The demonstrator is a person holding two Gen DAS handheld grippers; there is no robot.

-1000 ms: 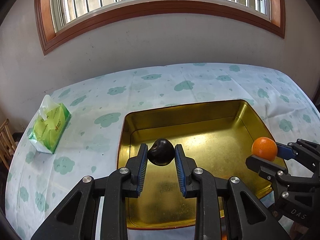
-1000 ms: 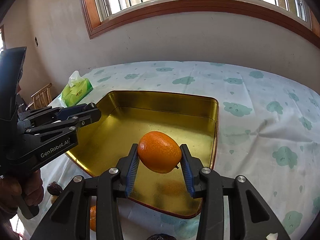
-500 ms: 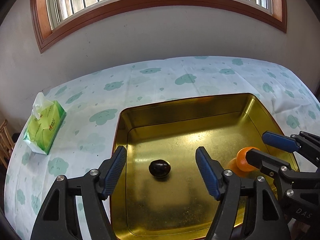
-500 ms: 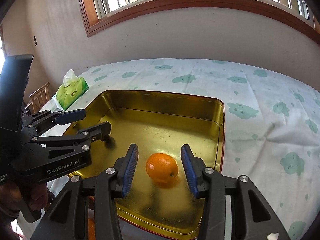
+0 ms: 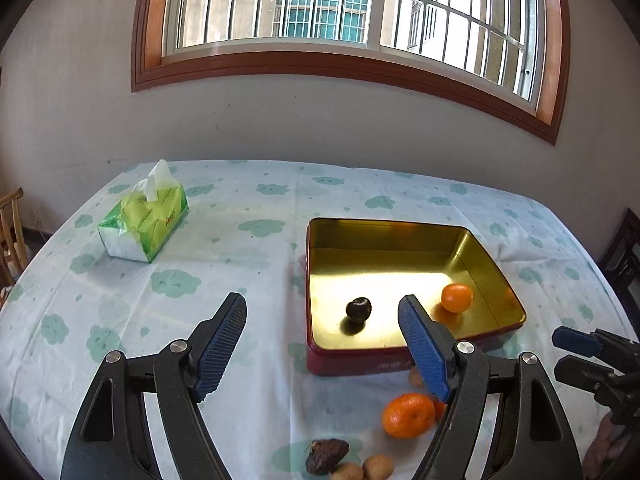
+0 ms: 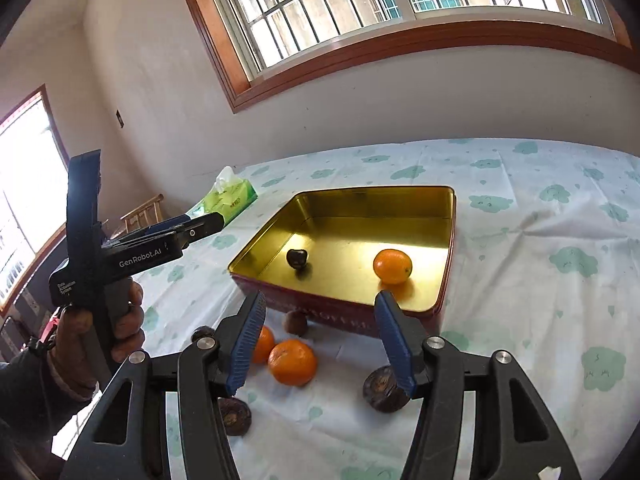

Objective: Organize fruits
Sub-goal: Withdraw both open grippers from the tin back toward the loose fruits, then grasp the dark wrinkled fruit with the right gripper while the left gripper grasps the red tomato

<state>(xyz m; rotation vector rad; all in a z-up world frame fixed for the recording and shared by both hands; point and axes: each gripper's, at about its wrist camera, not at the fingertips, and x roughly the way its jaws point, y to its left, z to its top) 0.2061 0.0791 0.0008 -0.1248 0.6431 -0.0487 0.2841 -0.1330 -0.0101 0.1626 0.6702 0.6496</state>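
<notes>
A gold tin tray holds a dark plum-like fruit and a mandarin. My left gripper hovers before the tray's near left corner, jaws opening, nothing between them. In the right wrist view my right gripper hangs short of the tray, jaws opening and empty. The dark fruit and mandarin lie inside. On the cloth in front lie two more mandarins and several dark or brown fruits.
A green tissue pack sits at the table's far left. A hand holds the left gripper left of the tray. A loose mandarin and a wrinkled dark fruit lie near the front edge. A wooden chair stands at left.
Both grippers let go of their fruit, the dark one and the mandarin, which now rest in the tray. Both have drawn back from the tray and risen, with jaws wider.
</notes>
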